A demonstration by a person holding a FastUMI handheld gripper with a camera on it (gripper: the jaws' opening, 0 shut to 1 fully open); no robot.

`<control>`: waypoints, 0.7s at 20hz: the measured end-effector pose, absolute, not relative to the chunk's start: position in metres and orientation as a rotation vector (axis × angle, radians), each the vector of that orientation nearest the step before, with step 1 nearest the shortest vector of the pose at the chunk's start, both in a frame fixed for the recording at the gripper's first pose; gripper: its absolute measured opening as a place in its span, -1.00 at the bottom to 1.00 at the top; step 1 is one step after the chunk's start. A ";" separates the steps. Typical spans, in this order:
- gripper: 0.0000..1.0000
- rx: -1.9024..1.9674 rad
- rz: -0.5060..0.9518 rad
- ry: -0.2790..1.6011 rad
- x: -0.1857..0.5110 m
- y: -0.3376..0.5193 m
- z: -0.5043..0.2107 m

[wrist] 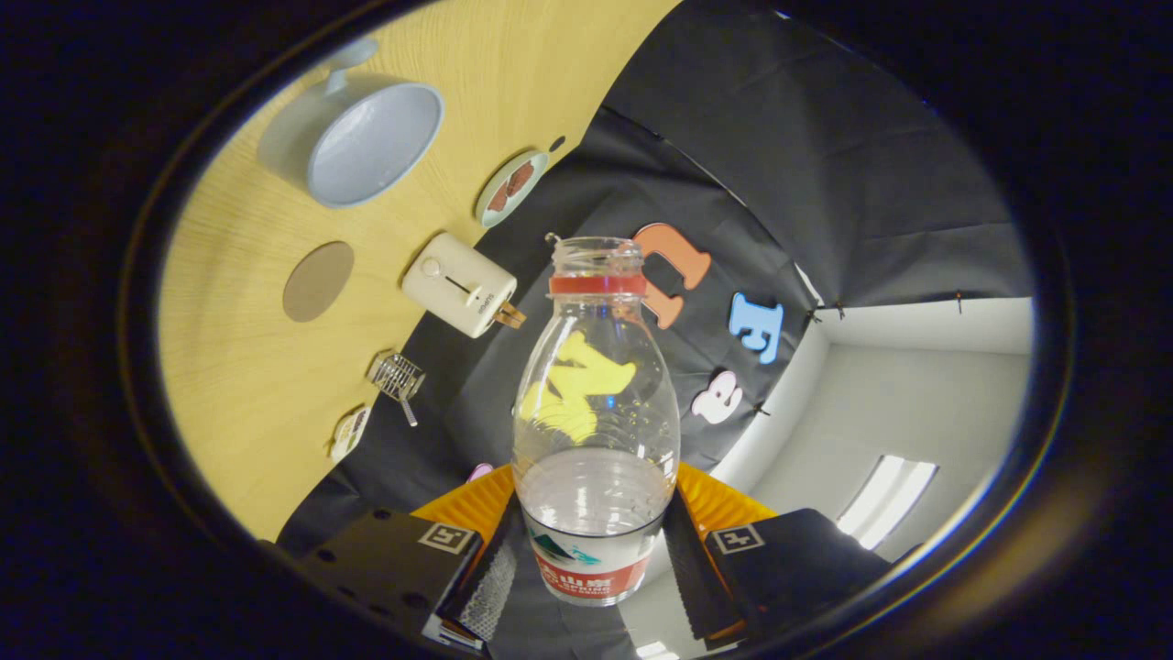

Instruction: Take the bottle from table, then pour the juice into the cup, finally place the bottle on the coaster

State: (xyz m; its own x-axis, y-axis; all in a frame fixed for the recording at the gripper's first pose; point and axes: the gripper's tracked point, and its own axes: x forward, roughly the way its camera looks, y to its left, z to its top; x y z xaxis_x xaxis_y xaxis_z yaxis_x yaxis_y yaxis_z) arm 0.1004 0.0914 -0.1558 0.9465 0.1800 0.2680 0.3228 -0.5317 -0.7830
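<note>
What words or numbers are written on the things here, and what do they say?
Bottle, held between the fingers of the gripper: print on its label, too blurred to read.
Toaster: one tiny dark word on its side, too small to read.
Gripper: two square black-and-white marks, patterns, no words.
Cup and coaster: no writing to see.

I had the bottle [596, 431] between the gripper [591, 559] fingers, pressed from both sides. Beyond it on the table [238, 367], the coaster [318, 280] lay between the cup [367, 142] and the toaster [460, 283].
</note>
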 end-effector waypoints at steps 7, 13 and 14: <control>0.60 -2.130 -0.167 -0.341 0.101 0.090 -0.172; 0.59 -1.993 -0.202 -0.277 0.108 0.073 -0.167; 0.59 -1.962 -0.218 -0.270 0.108 0.071 -0.163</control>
